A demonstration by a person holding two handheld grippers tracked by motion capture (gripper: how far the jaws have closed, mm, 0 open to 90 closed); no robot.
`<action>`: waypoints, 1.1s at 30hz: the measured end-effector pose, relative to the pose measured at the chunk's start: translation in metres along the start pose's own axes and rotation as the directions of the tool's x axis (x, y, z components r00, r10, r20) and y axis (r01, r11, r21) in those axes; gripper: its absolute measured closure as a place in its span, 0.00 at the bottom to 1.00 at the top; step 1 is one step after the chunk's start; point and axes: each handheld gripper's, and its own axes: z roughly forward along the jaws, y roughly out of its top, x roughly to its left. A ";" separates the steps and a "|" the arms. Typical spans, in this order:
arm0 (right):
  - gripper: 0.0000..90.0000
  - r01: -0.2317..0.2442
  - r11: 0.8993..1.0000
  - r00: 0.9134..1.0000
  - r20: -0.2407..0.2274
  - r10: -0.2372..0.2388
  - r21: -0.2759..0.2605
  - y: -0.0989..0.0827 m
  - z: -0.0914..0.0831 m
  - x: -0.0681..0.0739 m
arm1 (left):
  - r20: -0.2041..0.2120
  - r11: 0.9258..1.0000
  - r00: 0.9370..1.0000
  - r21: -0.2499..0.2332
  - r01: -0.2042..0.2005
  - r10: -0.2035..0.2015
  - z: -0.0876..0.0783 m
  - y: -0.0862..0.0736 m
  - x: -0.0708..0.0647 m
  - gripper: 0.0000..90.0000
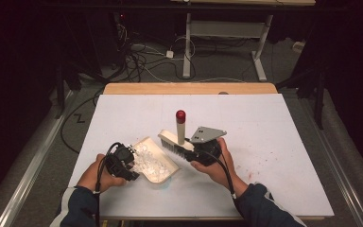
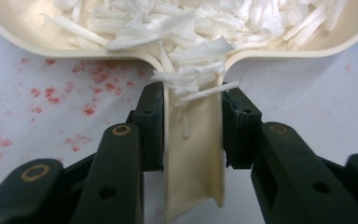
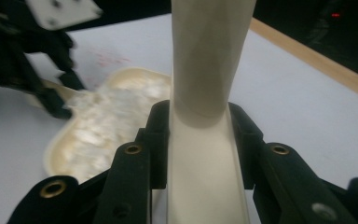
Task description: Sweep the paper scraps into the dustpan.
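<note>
A cream dustpan [image 1: 163, 166] lies on the white table cover, heaped with white paper shreds [image 2: 191, 28]. My left gripper [image 1: 133, 165] is shut on the dustpan's handle [image 2: 193, 158], and the left gripper view shows both black pads pressed on its sides. My right gripper [image 1: 190, 152] is shut on a cream brush [image 1: 172, 144] just right of the pan. The brush's handle stands upright with a red tip [image 1: 180, 115], and its dark bristles face the pan. In the right gripper view the handle [image 3: 207, 56] rises between the jaws, with the dustpan [image 3: 107, 126] and my left gripper [image 3: 58, 100] behind it.
The white cover [image 1: 274, 127] spreads wide to the right and back, with faint red specks [image 1: 253, 163] on it and more red specks [image 2: 74, 88] beside the pan's handle. A wooden table edge [image 1: 189, 88] runs along the far side. Cables and a desk frame [image 1: 187, 52] stand on the floor beyond.
</note>
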 end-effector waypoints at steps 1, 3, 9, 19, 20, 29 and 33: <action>0.75 -0.007 1.000 1.000 0.016 0.007 0.007 -0.004 0.000 -0.002 | -0.002 1.000 1.000 0.001 -0.001 0.001 0.000 0.000 0.000 0.70; 0.75 -0.021 0.999 0.999 0.049 0.019 0.037 -0.011 0.002 -0.005 | -0.004 1.000 1.000 0.002 0.000 0.000 0.000 0.000 -0.001 0.70; 0.75 -0.005 0.998 0.998 0.057 0.001 0.069 -0.022 0.011 0.002 | -0.002 1.000 1.000 0.007 -0.003 0.003 0.001 0.001 -0.003 0.70; 0.75 0.026 0.999 0.990 -0.143 -0.020 0.043 -0.014 0.007 0.035 | 0.000 1.000 1.000 0.010 -0.005 0.005 0.001 0.000 -0.003 0.70; 0.75 0.027 0.999 0.988 -0.152 -0.022 0.036 -0.013 0.004 0.037 | 0.001 1.000 1.000 0.008 -0.004 0.004 0.001 0.000 -0.004 0.70; 0.75 0.017 1.000 0.995 -0.101 -0.017 -0.005 -0.007 -0.021 0.023 | -0.003 1.000 1.000 0.001 0.003 -0.003 0.002 -0.002 -0.005 0.70; 0.75 0.001 1.000 0.996 -0.091 -0.001 -0.008 -0.004 -0.042 0.006 | 0.001 1.000 1.000 -0.003 0.007 -0.007 0.002 -0.002 -0.005 0.70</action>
